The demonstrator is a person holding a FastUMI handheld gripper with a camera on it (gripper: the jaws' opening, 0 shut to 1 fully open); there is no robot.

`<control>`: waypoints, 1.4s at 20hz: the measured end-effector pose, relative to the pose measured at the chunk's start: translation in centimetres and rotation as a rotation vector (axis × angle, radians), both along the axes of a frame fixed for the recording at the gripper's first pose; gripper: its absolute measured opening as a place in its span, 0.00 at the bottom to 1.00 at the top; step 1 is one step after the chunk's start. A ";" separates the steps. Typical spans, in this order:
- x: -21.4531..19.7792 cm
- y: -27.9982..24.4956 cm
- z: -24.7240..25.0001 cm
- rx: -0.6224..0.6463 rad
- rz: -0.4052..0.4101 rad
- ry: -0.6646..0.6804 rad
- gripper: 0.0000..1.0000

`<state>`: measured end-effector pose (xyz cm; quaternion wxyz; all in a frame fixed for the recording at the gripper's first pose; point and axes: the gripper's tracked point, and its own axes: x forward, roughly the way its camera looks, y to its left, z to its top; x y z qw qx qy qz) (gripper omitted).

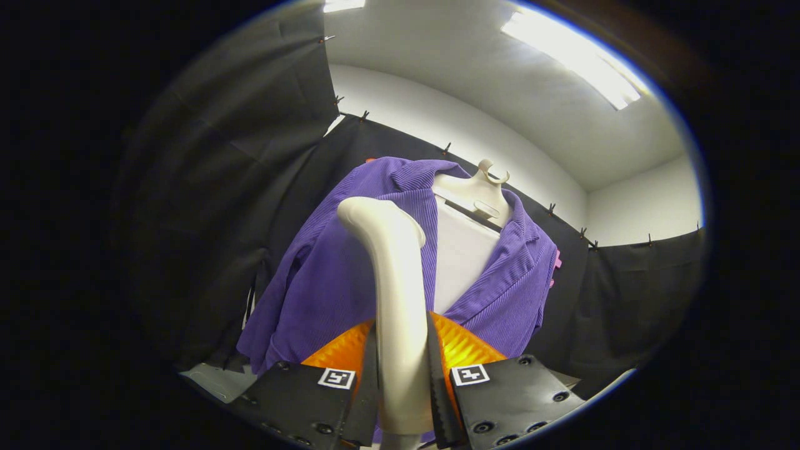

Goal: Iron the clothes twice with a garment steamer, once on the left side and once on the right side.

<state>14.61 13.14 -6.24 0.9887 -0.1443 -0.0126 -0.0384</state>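
The steamer point(400, 294) is clamped at its stiff, smooth neck between the gripper point(403, 400) fingers. Beyond it the soft, light jacket point(331, 281) is hung on a form; slipping is likely.

One purple jacket point(325, 281); one white garment steamer point(394, 300); one hanger point(484, 194); two ceiling lights point(575, 56).

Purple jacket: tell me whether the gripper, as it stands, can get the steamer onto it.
Probably yes: the gripper is shut on the steamer, whose head rises just before the purple jacket, with nothing between.
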 end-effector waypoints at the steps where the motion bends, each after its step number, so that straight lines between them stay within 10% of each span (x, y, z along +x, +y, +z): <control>1: 0.1 0.1 -0.1 0.006 -0.001 0.003 0.43; 28: -2.6 0.6 -10.1 -0.027 -0.036 0.101 0.43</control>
